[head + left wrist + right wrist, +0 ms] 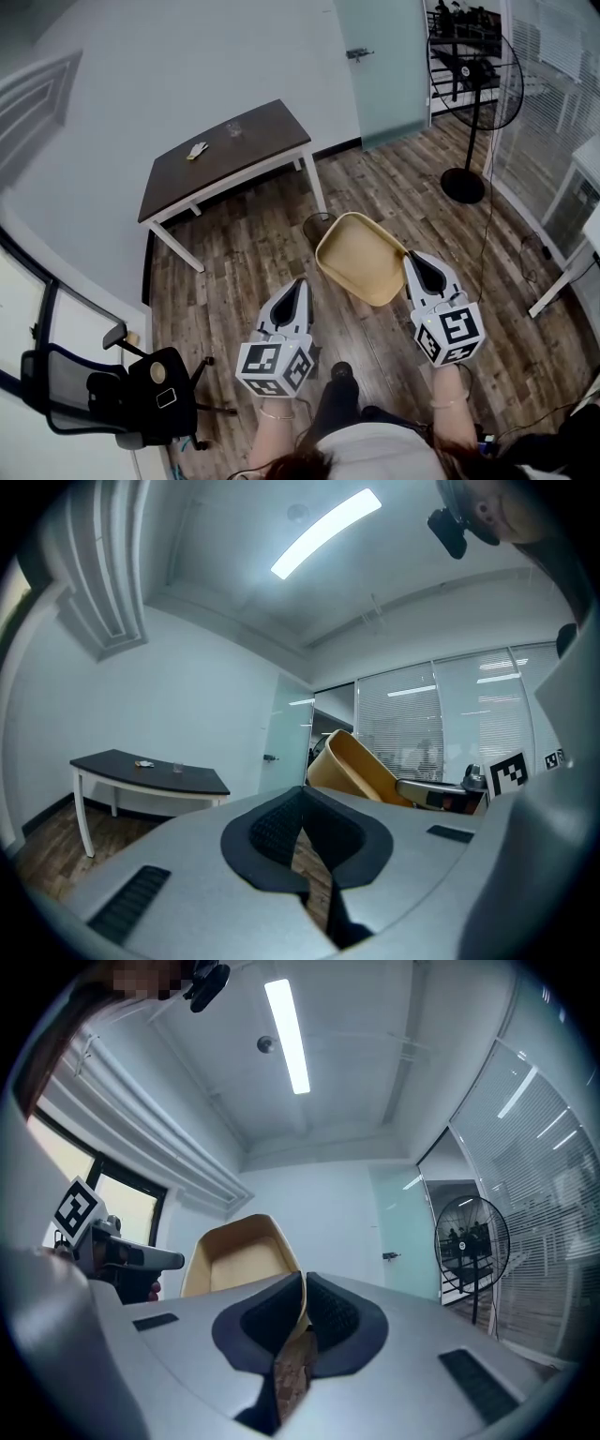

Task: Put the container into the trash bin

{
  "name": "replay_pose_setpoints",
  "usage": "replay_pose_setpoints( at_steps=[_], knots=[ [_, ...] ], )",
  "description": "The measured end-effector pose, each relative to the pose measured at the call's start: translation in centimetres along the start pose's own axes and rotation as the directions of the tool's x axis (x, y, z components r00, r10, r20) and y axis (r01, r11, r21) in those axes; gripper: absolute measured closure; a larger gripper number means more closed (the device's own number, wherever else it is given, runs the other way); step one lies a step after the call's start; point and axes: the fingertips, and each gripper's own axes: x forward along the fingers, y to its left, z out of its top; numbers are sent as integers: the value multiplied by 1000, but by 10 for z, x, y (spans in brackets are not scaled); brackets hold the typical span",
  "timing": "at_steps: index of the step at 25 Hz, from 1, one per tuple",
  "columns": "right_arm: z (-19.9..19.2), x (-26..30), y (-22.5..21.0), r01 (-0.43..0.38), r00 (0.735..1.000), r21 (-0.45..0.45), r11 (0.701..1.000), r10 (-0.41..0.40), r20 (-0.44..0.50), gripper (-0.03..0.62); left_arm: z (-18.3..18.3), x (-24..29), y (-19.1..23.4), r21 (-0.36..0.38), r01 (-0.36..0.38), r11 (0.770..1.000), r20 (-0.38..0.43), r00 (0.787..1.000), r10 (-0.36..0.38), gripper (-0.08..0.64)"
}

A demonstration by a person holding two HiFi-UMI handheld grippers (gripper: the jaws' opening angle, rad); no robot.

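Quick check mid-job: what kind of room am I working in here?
Most likely a small office room: a dark-topped desk stands by the wall, a black swivel chair sits nearby, and there are glass partitions with blinds behind a pedestal fan.

A dark-topped table (258, 141) stands by the wall (141, 66) with a small glass (233, 129) and a pale object (197, 150) on it, a black standing fan (475, 80) is beside the frosted door (384, 75), and a black office chair (141, 394) stands well apart.
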Motion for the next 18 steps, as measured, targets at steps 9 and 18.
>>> replay_pose_setpoints(
  at_steps=[9,18],
  knots=[
    [-15,85,-20,12,1000,-15,1000,-12,-8,569,0,76,54,-10,17,1000,12,1000,-17,540],
    [-19,196,-32,43,999,-19,999,-43,-19,569,20,161,127,-8,46,999,17,999,-46,540]
  ],
)
